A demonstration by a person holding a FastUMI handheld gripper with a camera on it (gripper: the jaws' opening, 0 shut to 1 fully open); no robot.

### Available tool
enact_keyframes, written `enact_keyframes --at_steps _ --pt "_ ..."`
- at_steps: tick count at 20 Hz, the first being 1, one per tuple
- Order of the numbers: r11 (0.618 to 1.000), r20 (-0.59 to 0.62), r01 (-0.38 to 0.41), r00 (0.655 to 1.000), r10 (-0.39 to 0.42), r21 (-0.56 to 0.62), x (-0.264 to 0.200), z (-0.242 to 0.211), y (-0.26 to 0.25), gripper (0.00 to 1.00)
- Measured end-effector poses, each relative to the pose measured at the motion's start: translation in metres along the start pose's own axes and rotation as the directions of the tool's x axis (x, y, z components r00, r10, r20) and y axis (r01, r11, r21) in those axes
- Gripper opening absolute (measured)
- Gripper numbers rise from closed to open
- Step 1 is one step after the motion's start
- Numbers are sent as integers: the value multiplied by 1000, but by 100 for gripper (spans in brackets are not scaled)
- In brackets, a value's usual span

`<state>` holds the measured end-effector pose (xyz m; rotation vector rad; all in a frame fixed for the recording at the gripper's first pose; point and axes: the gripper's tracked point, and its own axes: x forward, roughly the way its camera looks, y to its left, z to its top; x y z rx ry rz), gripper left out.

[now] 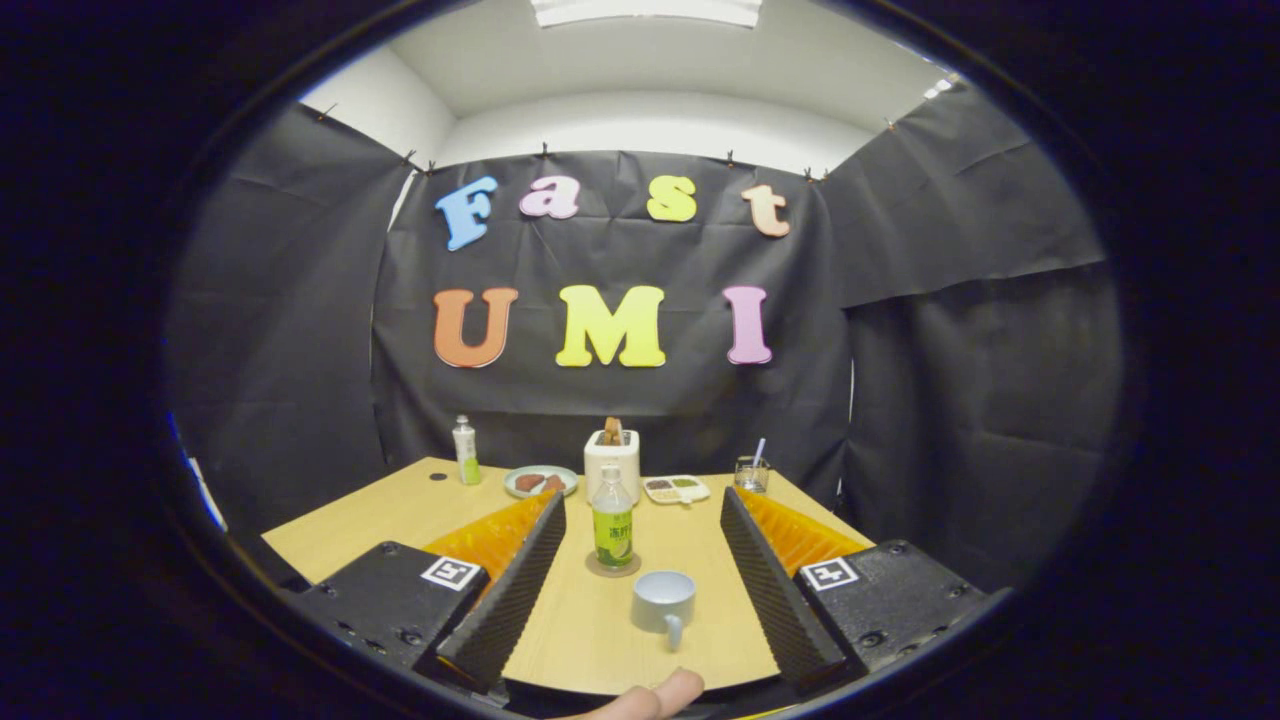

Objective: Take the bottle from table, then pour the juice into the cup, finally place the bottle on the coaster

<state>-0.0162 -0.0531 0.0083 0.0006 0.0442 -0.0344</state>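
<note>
A light wooden table (340, 535) takes up the lower part of the gripper view, with black cloth walls standing behind it on all sides. The gripper (640, 590) reaches out over the near edge of the table with its two fingers spread wide apart, holding nothing; each ribbed finger angles forward on either side of the middle of the table. At the back of the table, in line with the gap between the fingers, stands a white toaster (612, 455) with something brown sticking up from its slot. Ahead of the fingers, between their tips and closer to the left one, the juice bottle (612, 528) stands upright with a clear upper part, a white cap and a green label. It sits on a round brown coaster (613, 568), whose rim shows around its base. Nearer to the camera and a little to the right, the pale blue cup (663, 603) stands between the fingers with its handle turned toward the viewer; it is just beside the coaster but apart from it. Far back at the left stands a second bottle (465, 452), white and green. Left of the toaster lies a round plate (540, 481) with brownish food, to its right a small divided tray (677, 489), and further right a clear glass (751, 473) holding a stick. A person's fingertip (655, 697) shows at the near edge, below the cup.
</note>
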Motion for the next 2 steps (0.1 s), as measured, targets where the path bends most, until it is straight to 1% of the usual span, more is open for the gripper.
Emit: enact_keyframes --at_steps 2 --pt "1000 29 -9 1000 9 15 -5 5 0 100"
